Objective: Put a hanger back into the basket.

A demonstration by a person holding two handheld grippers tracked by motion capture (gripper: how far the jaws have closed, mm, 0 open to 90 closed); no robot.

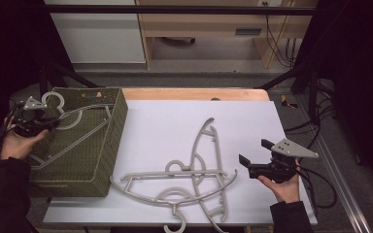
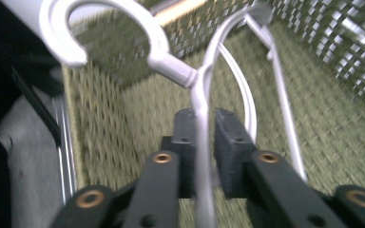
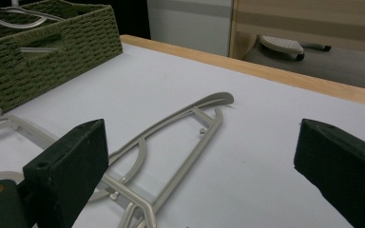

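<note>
Left hand-held gripper (image 2: 200, 156) pinches hanger (image 2: 197, 85), seen up close, over basket (image 2: 342, 128).

- In the high view the light falls on the white table top (image 1: 175, 126), which is evenly lit and the brightest area; both sides of the picture sink into near black.
- The picture is soft and slightly grainy, with faint shadows under the grey hangers (image 1: 194, 174).
- In the left gripper view the woven basket (image 2: 342, 118) and the hanger (image 2: 202, 85) are smeared by motion blur; the hook glares pale at the top left, and the left edge is dark.
- In the right gripper view the black jaws are close and soft-edged, while the table cover (image 3: 266, 142) is lit evenly with weak shadows.
</note>
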